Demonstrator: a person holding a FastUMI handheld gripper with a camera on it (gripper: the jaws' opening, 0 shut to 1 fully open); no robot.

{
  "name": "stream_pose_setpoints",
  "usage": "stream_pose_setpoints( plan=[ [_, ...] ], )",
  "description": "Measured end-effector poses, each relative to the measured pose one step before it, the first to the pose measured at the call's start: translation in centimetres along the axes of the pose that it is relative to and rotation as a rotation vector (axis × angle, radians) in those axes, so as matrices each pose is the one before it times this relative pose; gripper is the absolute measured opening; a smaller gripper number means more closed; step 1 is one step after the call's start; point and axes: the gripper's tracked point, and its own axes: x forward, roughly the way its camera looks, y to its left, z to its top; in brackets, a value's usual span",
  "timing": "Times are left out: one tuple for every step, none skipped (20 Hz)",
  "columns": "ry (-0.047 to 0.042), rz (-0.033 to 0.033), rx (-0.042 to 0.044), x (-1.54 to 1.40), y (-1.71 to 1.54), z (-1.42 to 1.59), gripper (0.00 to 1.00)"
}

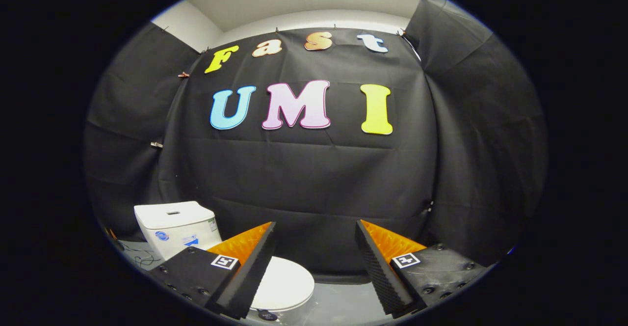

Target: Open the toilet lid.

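A white toilet stands low at the left, ahead of the fingers. Its tank (175, 225) rises behind the left finger. The white lid (287, 284) lies flat down on the bowl, partly hidden by the left finger (250, 269). My gripper (315, 230) is open, its two fingers spread wide with nothing between them. It hovers above and apart from the lid, which lies below and just left of the gap between the fingers. The right finger (380, 272) is off to the right of the toilet.
Black cloth walls close the booth behind and on both sides. A grey floor (343, 301) runs to the right of the toilet. Some cables (140, 257) lie on the floor left of the tank.
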Motion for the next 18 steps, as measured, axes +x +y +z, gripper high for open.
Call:
stream_pose_setpoints(
  plan=[
    [0.01687,0.00251,0.00389,0.458,0.26,-0.403,0.98],
    [0.0215,0.01013,0.01024,0.416,0.572,-0.503,0.98],
    [0.01983,0.01117,0.01702,0.416,0.687,-0.601,0.98],
    [0.02906,-0.00038,0.03097,0.597,0.506,-0.928,0.99],
    [0.0333,-0.0026,0.0529,0.63,0.378,-1.123,0.99],
    [0.03763,-0.0127,0.07121,0.655,0.205,-1.493,0.99],
    [0.04774,-0.02917,0.08289,0.718,-0.259,-1.783,1.0],
    [0.05909,-0.04126,0.09794,0.536,-0.611,-2.021,1.0],
    [0.05272,-0.05051,0.10085,0.63,-1.038,-1.944,0.99],
    [0.04663,-0.05679,0.09703,0.813,-1.398,-1.773,0.98],
    [0.04204,-0.04514,0.08926,0.772,-1.261,-1.645,0.99],
    [0.0435,-0.0358,0.06507,0.66,-1.285,-1.747,0.98],
    [0.05777,-0.03128,0.03572,0.435,-1.305,-2.144,0.99],
    [0.04821,-0.01944,0.01504,0.179,-1.34,-1.911,0.98],
    [0.03903,-0.02087,0.01349,0.362,-1.578,-1.947,0.99],
    [0.0357,-0.01862,0.02605,0.252,-1.408,-1.523,0.99],
    [0.03832,-0.01935,0.03636,0.271,-0.914,-1.185,0.99],
    [0.04177,-0.01839,0.04347,0.469,-1.097,-1.304,0.99]
  ],
)
